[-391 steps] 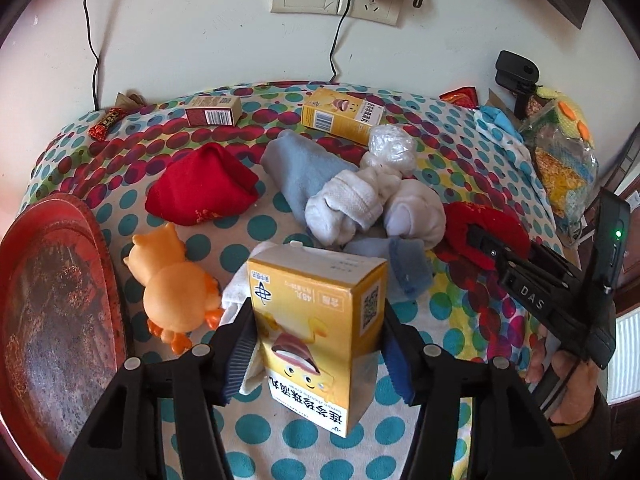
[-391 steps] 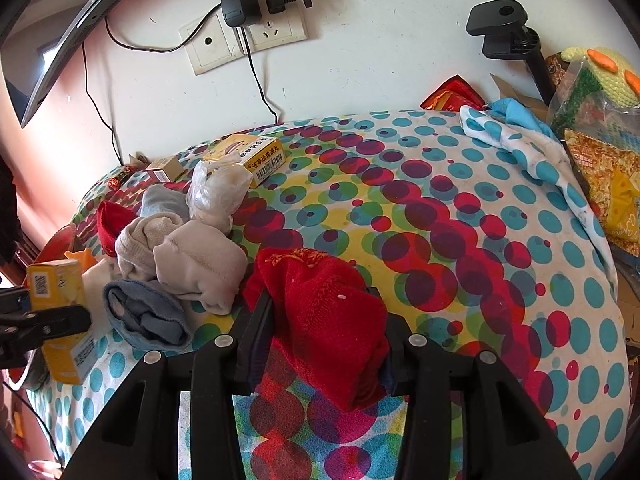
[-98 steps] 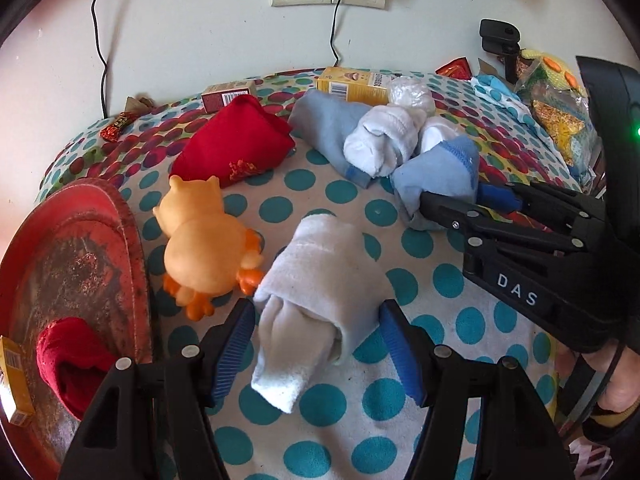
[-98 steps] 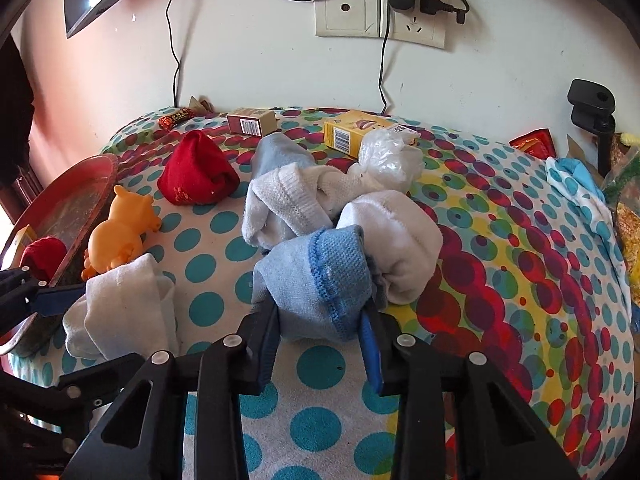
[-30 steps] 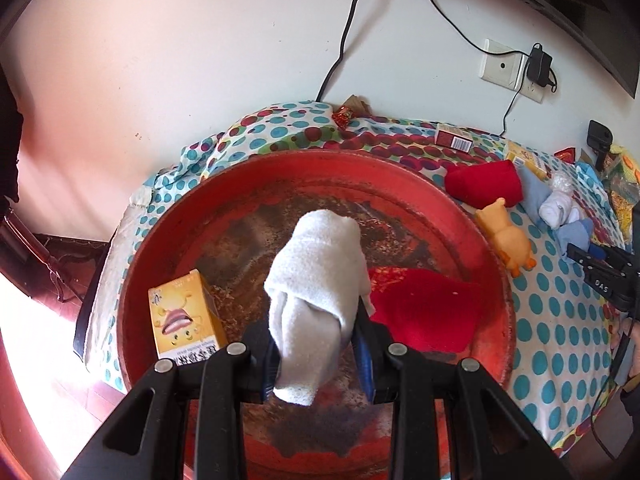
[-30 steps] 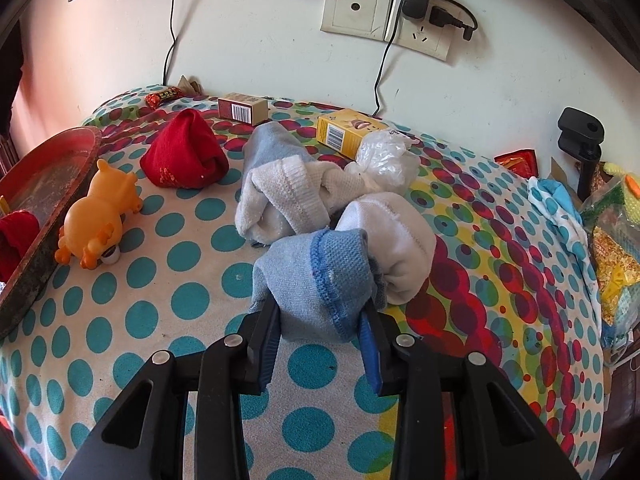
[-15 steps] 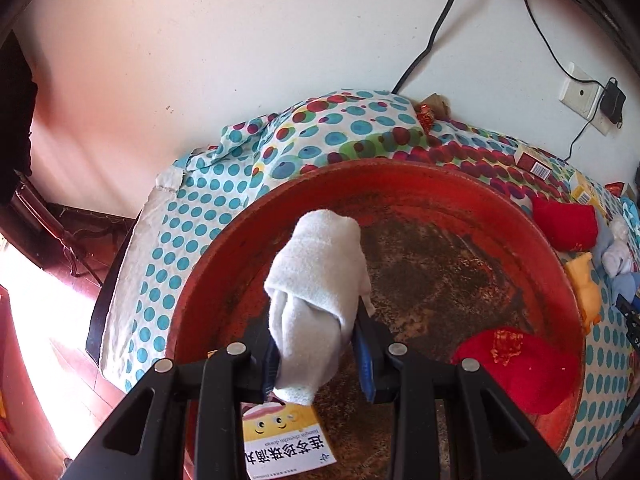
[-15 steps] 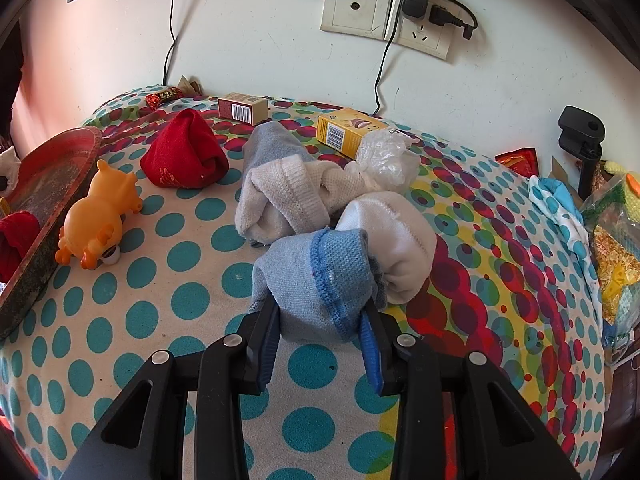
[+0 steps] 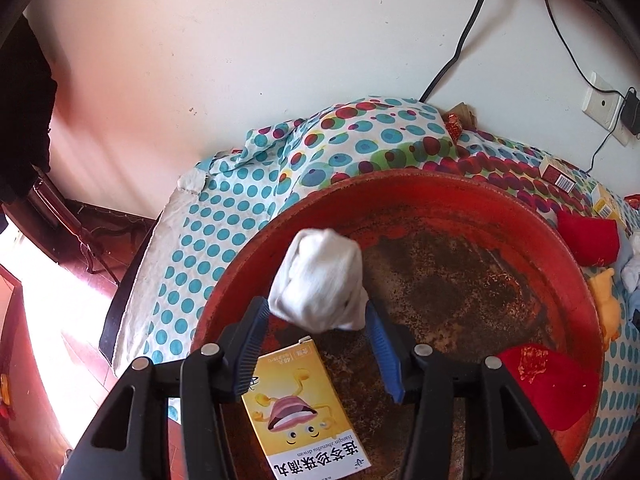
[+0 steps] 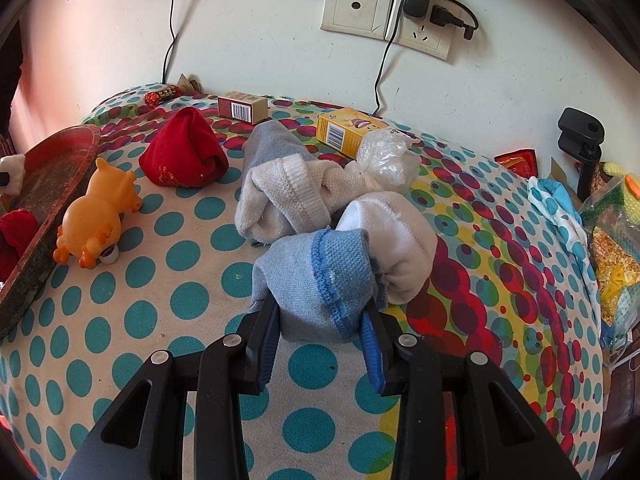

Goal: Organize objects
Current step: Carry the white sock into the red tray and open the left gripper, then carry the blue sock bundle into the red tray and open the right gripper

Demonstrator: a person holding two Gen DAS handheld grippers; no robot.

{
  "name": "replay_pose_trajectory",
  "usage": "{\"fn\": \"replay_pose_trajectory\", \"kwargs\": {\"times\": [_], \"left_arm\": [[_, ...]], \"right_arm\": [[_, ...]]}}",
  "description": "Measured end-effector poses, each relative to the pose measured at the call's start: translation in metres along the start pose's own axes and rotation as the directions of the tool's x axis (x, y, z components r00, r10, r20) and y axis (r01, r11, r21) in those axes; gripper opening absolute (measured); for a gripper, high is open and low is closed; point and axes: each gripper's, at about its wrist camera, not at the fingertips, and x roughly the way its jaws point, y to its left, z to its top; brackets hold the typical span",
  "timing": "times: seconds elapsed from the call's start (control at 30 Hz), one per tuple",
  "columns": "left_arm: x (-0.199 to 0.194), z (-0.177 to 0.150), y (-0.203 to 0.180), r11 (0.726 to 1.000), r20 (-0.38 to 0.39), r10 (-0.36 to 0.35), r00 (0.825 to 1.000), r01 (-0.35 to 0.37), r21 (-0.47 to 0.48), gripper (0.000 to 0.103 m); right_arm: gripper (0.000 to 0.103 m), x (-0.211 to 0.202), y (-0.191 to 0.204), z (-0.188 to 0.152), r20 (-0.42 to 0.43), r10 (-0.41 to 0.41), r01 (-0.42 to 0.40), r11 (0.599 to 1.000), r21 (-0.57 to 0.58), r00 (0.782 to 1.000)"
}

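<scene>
A rolled white sock lies inside the round red tray, near its left rim. My left gripper is over it with its jaws opening; the sock sits between the blue fingertips, which no longer squeeze it. A yellow box and a red sock also lie in the tray. My right gripper is shut on a rolled blue sock resting on the dotted cloth.
A heap of pale socks, a white sock and a plastic bag lie behind the blue sock. An orange toy and a red sock sit left, beside the tray. Two boxes stand by the wall.
My left gripper carried the white sock leftward over the tray, then its jaws spread and the sock settled lower between the tips. The right gripper and blue sock have not moved.
</scene>
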Motion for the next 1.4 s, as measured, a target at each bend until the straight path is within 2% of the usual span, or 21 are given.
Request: {"fn": "replay_pose_trajectory", "kwargs": {"times": [0.1,0.27,0.57,0.63,0.7,0.8,0.9,1.03,1.4], "left_arm": [[-0.008,-0.005,-0.005,1.000,0.005,0.013,1.000,-0.013,0.012,0.052],[-0.029,-0.025,-0.014,1.000,0.018,-0.012,1.000,0.012,-0.005,0.052],[-0.060,-0.085,-0.031,0.998,0.044,-0.056,0.997,0.057,-0.022,0.052],[-0.061,-0.096,-0.034,0.997,0.031,-0.070,0.997,0.070,-0.010,0.052],[-0.061,-0.100,-0.037,0.997,0.029,-0.074,0.997,0.074,0.008,0.052],[-0.062,-0.101,-0.034,0.997,0.040,-0.078,0.996,0.078,-0.005,0.052],[-0.059,-0.102,-0.028,0.996,0.030,-0.089,0.996,0.090,-0.017,0.052],[-0.055,-0.103,-0.022,0.998,0.018,-0.060,0.998,0.061,-0.020,0.052],[-0.054,-0.104,-0.005,0.996,0.015,-0.064,0.998,0.065,-0.064,0.052]], "right_arm": [[0.034,0.000,0.000,0.000,0.000,0.000,0.000,1.000,0.000,1.000],[0.034,0.000,0.000,0.000,0.000,0.001,-0.001,1.000,0.001,1.000],[0.033,-0.001,0.002,0.000,0.012,-0.005,0.005,1.000,-0.007,1.000],[0.033,-0.004,0.002,0.001,0.023,-0.003,0.004,1.000,-0.009,1.000],[0.033,-0.007,0.002,0.000,0.033,-0.004,0.004,1.000,0.005,0.999],[0.032,-0.016,0.008,0.002,0.038,0.036,-0.038,0.998,0.052,0.999],[0.032,-0.034,0.028,0.006,0.060,0.062,-0.064,0.998,0.022,0.996],[0.032,-0.053,0.060,0.014,0.071,0.096,-0.093,0.995,-0.044,0.993],[0.032,-0.072,0.152,0.043,0.077,0.219,-0.202,0.962,-0.183,0.973]]}}
